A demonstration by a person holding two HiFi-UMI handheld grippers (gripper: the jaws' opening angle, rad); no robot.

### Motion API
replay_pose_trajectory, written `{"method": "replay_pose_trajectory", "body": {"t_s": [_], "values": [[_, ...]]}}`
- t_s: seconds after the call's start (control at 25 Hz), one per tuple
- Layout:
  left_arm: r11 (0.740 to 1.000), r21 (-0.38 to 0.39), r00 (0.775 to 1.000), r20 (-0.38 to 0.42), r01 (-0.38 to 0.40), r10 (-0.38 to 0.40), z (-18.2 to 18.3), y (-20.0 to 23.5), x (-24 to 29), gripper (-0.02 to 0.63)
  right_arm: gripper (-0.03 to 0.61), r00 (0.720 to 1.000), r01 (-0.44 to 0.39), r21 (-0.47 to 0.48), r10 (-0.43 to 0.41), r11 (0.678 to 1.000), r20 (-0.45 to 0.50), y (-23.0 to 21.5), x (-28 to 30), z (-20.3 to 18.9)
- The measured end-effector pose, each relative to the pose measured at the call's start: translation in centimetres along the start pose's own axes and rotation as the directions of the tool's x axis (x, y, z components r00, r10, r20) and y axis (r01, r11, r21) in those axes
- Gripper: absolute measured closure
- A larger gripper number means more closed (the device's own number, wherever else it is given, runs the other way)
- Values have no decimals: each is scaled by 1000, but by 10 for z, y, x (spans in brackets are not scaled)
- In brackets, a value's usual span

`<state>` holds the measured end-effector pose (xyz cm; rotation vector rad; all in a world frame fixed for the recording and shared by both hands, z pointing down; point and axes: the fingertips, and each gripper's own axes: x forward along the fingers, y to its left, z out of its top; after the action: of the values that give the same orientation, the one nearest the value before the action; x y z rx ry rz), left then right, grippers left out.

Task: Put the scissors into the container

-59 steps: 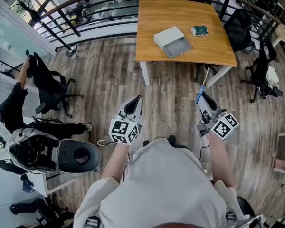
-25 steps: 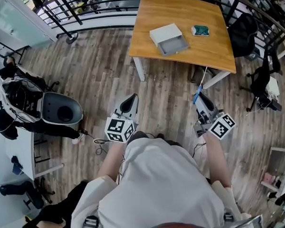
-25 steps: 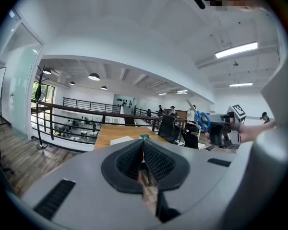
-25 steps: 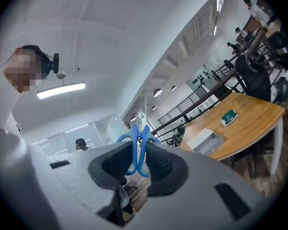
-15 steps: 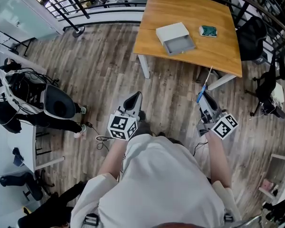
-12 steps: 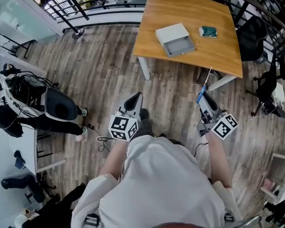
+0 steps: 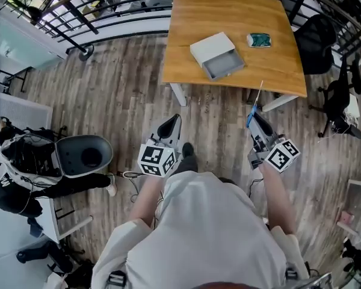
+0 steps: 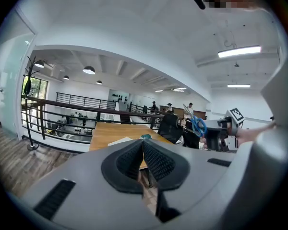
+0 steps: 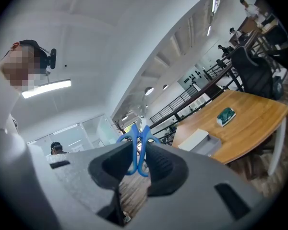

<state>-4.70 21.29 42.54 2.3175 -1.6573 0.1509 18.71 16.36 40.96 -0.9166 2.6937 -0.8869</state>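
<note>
My right gripper (image 7: pixel 256 123) is clamped on the scissors (image 7: pixel 250 119) by their blue handles. The blades point toward the near right corner of the table (image 7: pixel 277 65), and the scissors hang over the floor (image 7: pixel 120 101), short of the table's near edge. My left gripper (image 7: pixel 172 124) has its jaws pressed together with nothing between them. The container (image 7: pixel 216 55) lies on the table, left of middle, toward the near edge. A green pad (image 7: pixel 259 40) sits closer to the right edge.

Both arms forward at waist; left claw (image 7: pixel 172 123) closed, seemingly empty; right claw (image 7: pixel 254 118) clamping scissors (image 9: pixel 135 152).
</note>
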Motion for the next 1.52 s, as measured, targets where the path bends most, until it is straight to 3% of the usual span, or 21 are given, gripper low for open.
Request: {"method": "replay_pose_trajectory", "body": {"t_s": [0.56, 0.84, 1.16, 1.52], "values": [[985, 12, 983, -54, 174, -173, 18, 108, 89, 618, 492, 992, 129, -13, -129, 992, 12, -20, 125, -3], [970, 25, 968, -83, 241, -238, 23, 128, 122, 618, 492, 984, 174, 15, -174, 985, 27, -34, 152, -1], [969, 15, 965, -99, 246, -244, 25, 134, 146, 618, 492, 979, 202, 30, -202, 979, 6, -52, 164, 6], [985, 12, 980, -111, 169, -167, 35, 141, 199, 618, 492, 986, 160, 35, -159, 986, -47, -112, 192, 23]]}}
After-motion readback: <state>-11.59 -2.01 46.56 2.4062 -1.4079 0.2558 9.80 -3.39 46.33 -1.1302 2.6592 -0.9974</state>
